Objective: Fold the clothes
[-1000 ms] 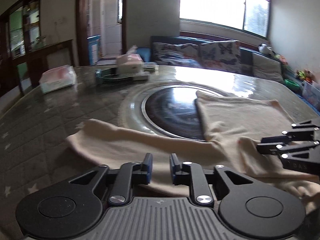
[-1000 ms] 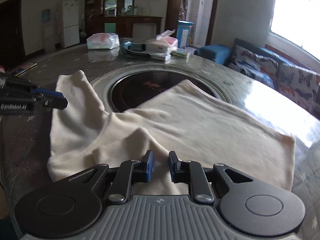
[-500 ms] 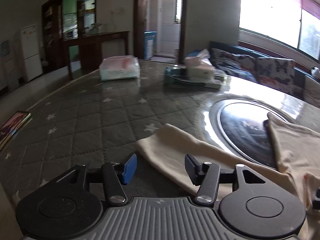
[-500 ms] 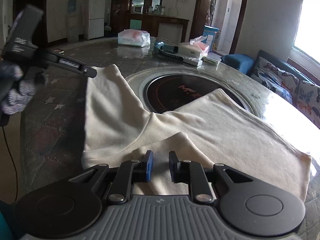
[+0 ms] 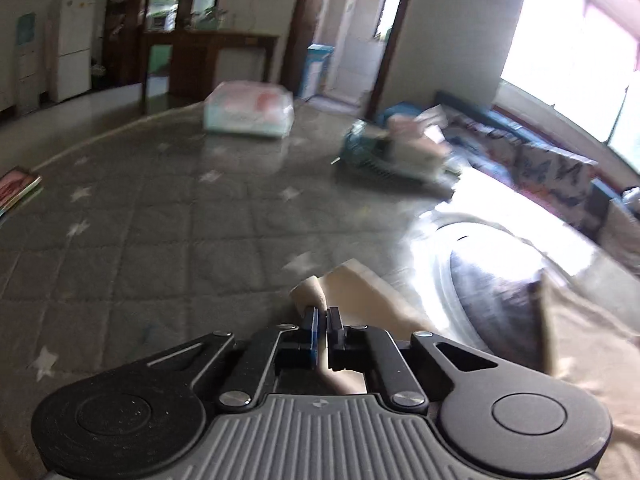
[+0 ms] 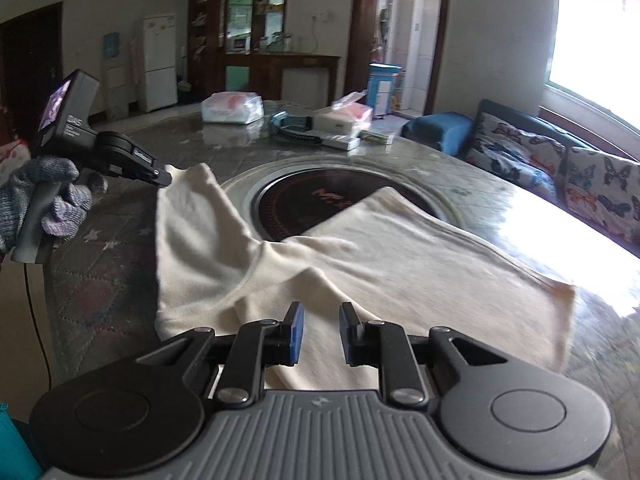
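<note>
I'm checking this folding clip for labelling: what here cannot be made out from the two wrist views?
- Left wrist view: motion blur smears the tissue pack and the clutter beyond it.
- Left hand-held gripper: the cloth between its pads is hidden by the fingers.
- Right wrist view: the cream shirt's near hem is covered by the right hand-held gripper.
- The gloved hand's arm is cut off by the left edge.

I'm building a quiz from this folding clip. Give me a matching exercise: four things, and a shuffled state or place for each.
Things:
1. left gripper
2. right gripper
3. cream shirt
4. tissue pack

States or places:
A. spread over the dark round inset
B. jaws apart, over cloth
C. pinching the sleeve end
D. far side of the table

Pairs: 1-C, 2-B, 3-A, 4-D
</note>
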A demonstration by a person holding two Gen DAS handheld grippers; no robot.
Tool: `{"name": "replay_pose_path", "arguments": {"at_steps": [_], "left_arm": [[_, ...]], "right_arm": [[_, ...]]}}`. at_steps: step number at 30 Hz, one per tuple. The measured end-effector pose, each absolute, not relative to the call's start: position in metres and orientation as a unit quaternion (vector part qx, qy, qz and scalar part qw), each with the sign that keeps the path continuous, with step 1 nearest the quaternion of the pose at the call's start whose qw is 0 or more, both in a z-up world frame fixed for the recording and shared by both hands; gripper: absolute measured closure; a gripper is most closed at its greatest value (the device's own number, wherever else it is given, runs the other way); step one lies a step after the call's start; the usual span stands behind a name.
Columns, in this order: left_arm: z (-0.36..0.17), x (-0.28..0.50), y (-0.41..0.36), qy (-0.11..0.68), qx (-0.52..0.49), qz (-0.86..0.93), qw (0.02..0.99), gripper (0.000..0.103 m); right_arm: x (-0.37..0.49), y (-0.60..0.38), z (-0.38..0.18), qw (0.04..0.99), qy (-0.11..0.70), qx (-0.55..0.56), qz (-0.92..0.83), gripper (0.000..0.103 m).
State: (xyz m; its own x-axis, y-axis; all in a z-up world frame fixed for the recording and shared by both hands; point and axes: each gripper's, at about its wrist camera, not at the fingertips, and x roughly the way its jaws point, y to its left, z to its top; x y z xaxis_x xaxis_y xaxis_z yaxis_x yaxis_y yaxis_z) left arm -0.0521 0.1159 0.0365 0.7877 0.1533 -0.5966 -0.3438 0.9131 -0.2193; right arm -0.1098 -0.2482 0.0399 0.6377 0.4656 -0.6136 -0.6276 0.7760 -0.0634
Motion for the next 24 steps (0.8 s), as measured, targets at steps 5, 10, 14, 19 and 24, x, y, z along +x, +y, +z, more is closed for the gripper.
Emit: {"name": "replay_pose_path", "arguments": {"at_steps": [5, 10, 14, 19, 24], "left_arm": [[0.073, -0.065, 0.071, 0.254, -0.159, 0.035, 0.953, 0.1], [0.102, -0.075, 0.008, 0.223, -0.136, -0.079, 0.962, 0.1], [0.11, -0.083, -0.045, 0.224, -0.11, -0.165, 0.954, 0.1], [0.095, -0.09, -0.104, 0.252, -0.08, -0.256, 0.93, 0.099], [0.065, -0.101, -0.149, 0.296, -0.024, -0.321, 0.899, 0.094]], "right_arm": [[-0.115, -0.277, 0.042, 0.909, 0.296, -0.108, 0.272, 0.084], [-0.118, -0.313, 0.043, 0.923, 0.299, -0.064, 0.234, 0.084], [-0.124, -0.336, 0.045, 0.932, 0.292, -0.045, 0.21, 0.084], [-0.128, -0.364, 0.043, 0.938, 0.297, -0.011, 0.176, 0.084], [-0.134, -0.382, 0.037, 0.938, 0.31, 0.011, 0.153, 0.084]]}}
